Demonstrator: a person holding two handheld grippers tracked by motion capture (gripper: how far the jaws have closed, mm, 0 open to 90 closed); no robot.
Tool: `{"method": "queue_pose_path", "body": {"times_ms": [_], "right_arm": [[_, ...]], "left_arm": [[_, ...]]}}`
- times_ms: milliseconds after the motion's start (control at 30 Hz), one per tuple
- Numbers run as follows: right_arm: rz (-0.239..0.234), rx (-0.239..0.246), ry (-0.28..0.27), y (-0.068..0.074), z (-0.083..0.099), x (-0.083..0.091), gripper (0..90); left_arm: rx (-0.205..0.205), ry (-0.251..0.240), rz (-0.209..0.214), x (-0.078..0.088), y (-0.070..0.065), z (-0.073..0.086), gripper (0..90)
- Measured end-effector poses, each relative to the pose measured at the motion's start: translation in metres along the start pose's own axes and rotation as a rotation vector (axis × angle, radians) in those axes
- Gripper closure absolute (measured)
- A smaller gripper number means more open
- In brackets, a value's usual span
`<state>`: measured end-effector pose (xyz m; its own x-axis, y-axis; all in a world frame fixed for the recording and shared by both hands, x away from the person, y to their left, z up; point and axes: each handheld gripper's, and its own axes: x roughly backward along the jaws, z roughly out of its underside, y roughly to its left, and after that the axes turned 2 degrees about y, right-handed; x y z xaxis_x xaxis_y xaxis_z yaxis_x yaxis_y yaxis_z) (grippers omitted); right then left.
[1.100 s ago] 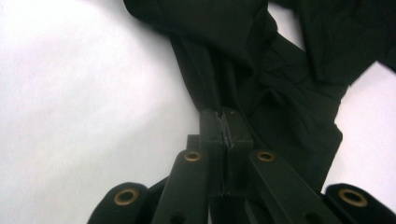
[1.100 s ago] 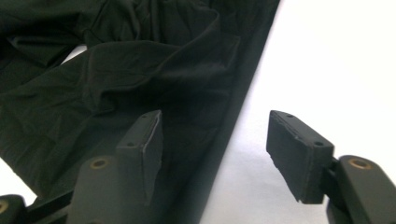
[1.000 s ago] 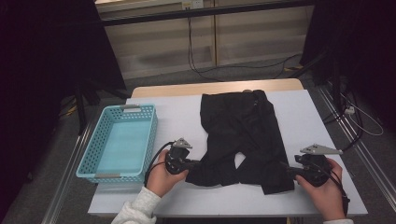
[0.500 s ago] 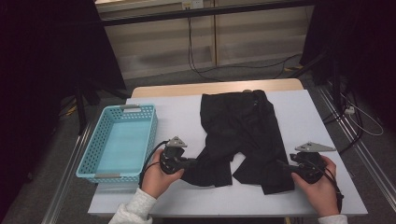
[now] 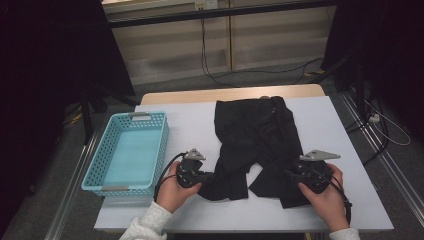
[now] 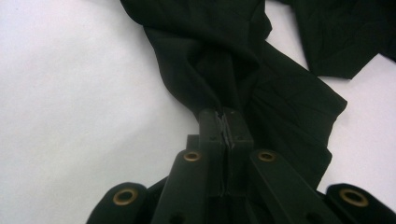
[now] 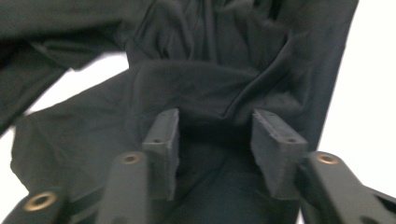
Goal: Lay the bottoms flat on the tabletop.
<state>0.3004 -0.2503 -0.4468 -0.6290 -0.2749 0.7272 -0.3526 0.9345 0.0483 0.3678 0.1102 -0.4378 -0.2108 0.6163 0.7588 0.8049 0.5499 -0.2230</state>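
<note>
Black shorts lie spread on the white table, waistband toward the far edge and both leg hems near the front edge. The left hand lies low by the front edge, its left gripper clamped tight on a bunched fold of the left leg. The right hand holds the right gripper level over the right leg hem; its jaws have just been closing, cloth between them, pads not yet pressing.
</note>
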Motion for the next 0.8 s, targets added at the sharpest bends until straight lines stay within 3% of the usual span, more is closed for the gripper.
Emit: {"method": "queue_pose_path", "body": {"times_ms": [133, 167, 300, 467, 533, 667, 733, 767, 800], "right_arm": [[0.027, -0.007, 0.031, -0.001, 0.001, -0.007, 74.1], [0.016, -0.013, 0.027, -0.003, 0.001, -0.007, 86.1], [-0.007, -0.018, 0.025, -0.008, 0.002, 0.001, 88.0], [-0.027, -0.032, 0.008, -0.017, 0.008, 0.019, 88.2], [-0.03, -0.016, 0.014, -0.015, 0.011, 0.024, 87.4], [-0.14, 0.004, 0.038, -0.009, 0.011, 0.019, 86.0], [-0.137, 0.024, 0.049, -0.005, 0.011, 0.017, 74.3], [-0.131, 0.019, 0.047, -0.006, 0.01, 0.017, 63.4], [-0.124, 0.005, 0.033, -0.007, 0.009, 0.017, 59.4]], "left_arm": [[0.005, -0.008, 0.002, 0.0, 0.0, -0.001, 88.1], [0.005, -0.008, 0.001, 0.001, 0.0, -0.001, 88.0], [0.005, -0.01, 0.005, 0.001, 0.001, -0.001, 88.0], [0.008, -0.013, 0.005, 0.002, 0.001, -0.002, 88.0], [0.007, -0.01, 0.006, 0.002, 0.001, -0.002, 88.0], [0.005, -0.007, 0.011, 0.001, 0.001, -0.004, 88.0], [0.003, -0.009, 0.013, 0.001, 0.001, -0.004, 87.9], [0.006, -0.01, 0.015, 0.001, 0.001, -0.004, 87.7], [0.008, -0.012, 0.016, 0.002, 0.002, -0.004, 87.5]]}}
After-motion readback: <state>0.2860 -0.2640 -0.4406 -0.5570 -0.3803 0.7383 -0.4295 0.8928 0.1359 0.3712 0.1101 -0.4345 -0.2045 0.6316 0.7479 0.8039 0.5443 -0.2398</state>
